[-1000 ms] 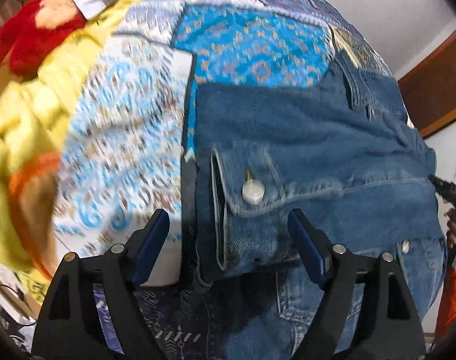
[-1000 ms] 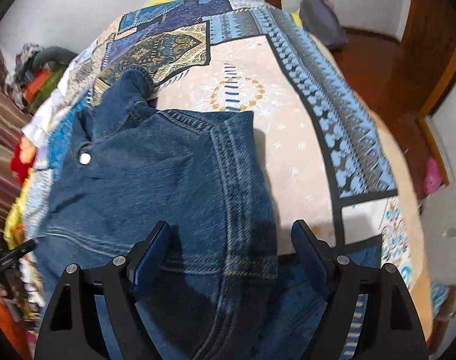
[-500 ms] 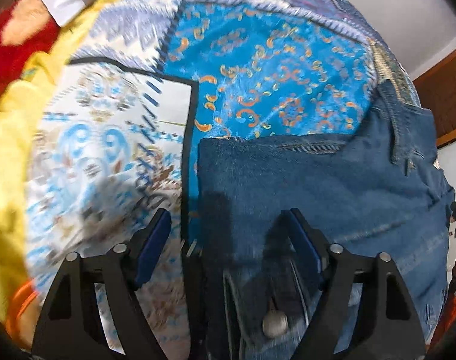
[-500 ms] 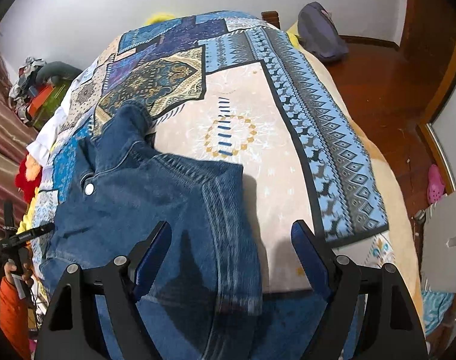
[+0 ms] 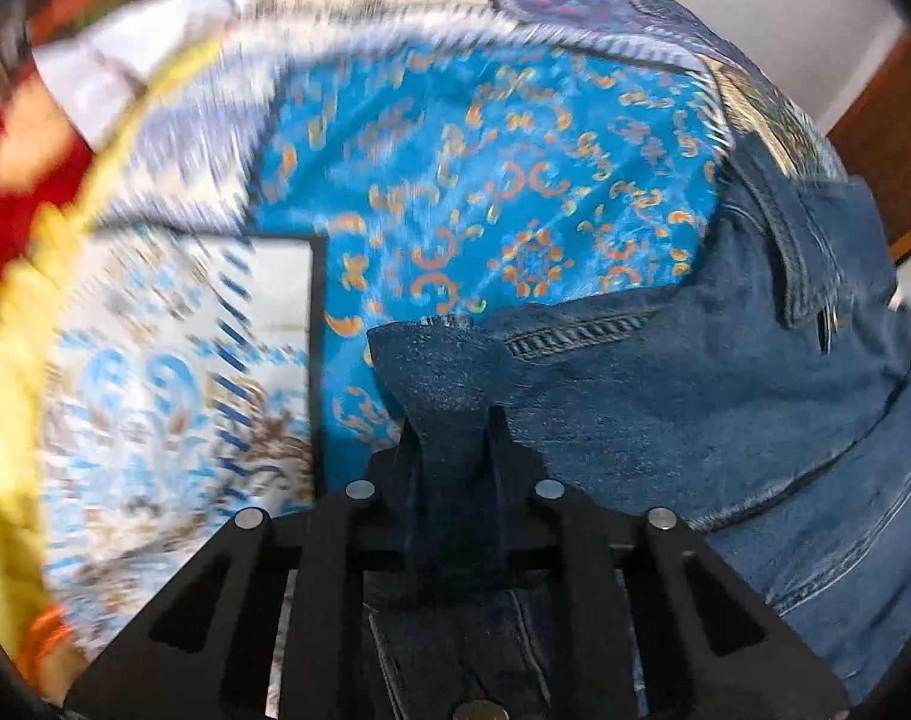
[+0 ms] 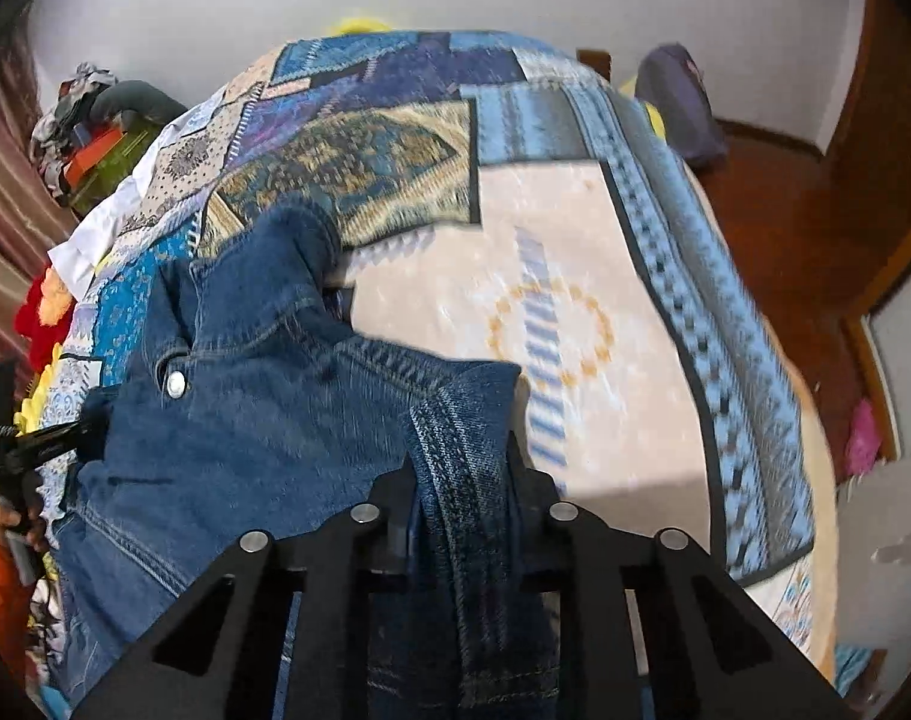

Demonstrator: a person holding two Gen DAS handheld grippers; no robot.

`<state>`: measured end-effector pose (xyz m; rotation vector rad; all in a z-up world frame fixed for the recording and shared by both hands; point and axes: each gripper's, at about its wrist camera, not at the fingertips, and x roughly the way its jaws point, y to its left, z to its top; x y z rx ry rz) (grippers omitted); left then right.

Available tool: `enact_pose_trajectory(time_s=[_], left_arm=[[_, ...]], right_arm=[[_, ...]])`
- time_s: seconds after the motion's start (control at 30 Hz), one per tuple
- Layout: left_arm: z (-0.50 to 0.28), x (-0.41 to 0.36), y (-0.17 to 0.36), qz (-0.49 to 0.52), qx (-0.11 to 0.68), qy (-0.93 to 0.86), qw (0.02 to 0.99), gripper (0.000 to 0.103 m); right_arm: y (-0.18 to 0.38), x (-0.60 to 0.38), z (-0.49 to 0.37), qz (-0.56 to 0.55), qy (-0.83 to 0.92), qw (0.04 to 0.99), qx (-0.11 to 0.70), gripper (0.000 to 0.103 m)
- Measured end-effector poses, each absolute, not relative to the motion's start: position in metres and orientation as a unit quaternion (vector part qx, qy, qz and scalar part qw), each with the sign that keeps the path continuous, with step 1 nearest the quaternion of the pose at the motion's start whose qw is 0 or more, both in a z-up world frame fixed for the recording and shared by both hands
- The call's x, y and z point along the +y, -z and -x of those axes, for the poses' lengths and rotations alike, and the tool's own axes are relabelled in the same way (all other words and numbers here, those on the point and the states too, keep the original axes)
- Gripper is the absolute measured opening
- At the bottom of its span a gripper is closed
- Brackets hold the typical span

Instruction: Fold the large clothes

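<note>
Both my claws have just snapped closed, and each now has denim pinched between its pads — half a second back they stood wide with the cloth merely lying between the fingers. My left claw (image 5: 452, 420) grips a corner of the jacket (image 5: 725, 420) at its left edge, where the cloth meets the bright blue panel of the quilt (image 5: 485, 180); the pinched corner stands up in a small peak above the fingers, so the hold looks real and not a mere brush. My right claw (image 6: 458, 462) is clamped on the stitched hem band at the jacket's (image 6: 263, 420) right edge, the band running straight down between the jaws, beside the cream panel of the quilt (image 6: 575, 270). The jacket itself lies spread on the bed, collar (image 6: 299, 240) toward the far end and one metal button (image 6: 175, 384) showing near it. In the right view my left claw appears small at the far left edge, a hand below it. What this means, I judge: the reaching is done and the fold can begin — with two near corners held, I can lift them together and carry them toward the collar. The risk is uneven tension: thick denim is heavy, and if one side rises faster the fold will come out skewed, or a corner may slip from the pads.
</note>
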<state>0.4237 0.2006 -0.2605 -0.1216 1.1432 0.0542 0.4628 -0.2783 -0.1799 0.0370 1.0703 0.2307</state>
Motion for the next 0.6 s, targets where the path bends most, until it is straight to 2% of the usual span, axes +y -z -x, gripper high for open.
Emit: enact_pose_trajectory(time_s=[0.1,0.27,0.6], left_arm=[[-0.417,0.186,0.234,0.008,0.505,-0.045,0.862,0.017],[-0.413,0.203,0.191,0.036,0.465,-0.045,0.884,0.017],[-0.414,0.263,0.186,0.090,0.436,-0.115,0.888,0.007]], right_arm=[[0.172,-0.270,-0.475,-0.014,-0.111,0.859,0.499,0.017],[0.169,-0.252,-0.500,0.008,-0.114,0.865,0.488,0.017],[0.160,-0.203,-0.545,0.045,-0.136,0.878,0.456,0.017]])
